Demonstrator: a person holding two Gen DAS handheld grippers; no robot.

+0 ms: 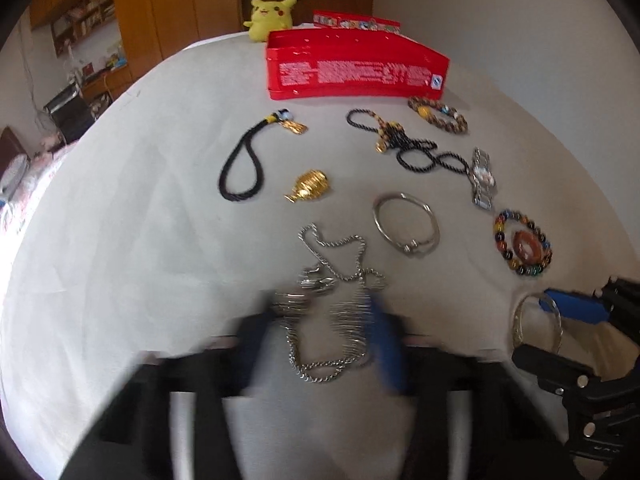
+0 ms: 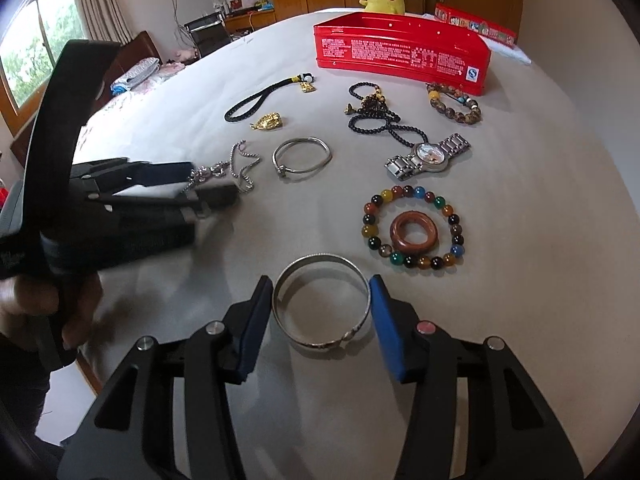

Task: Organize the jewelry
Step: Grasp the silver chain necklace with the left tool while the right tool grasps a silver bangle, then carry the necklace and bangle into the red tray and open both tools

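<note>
Silver steel rings our right tool (image 2: 321, 312): its blue pads (image 2: 386, 332) stand spread either side of the wide silver bangle (image 2: 320, 304) on the white desk (image 2: 520, 240), not pressing it; our left tool (image 1: 320, 332), blurred but spread, straddles the tangled silver chain necklace (image 1: 332, 280); well ahead waits the open red tin box (image 2: 400, 46).

Both wrist cameras are looking low and close across the bed (image 1: 120, 240) toward the red tin (image 1: 356, 66) at upper centre; both are sharing the tin (image 2: 400, 52) and jewelry spread.
</note>
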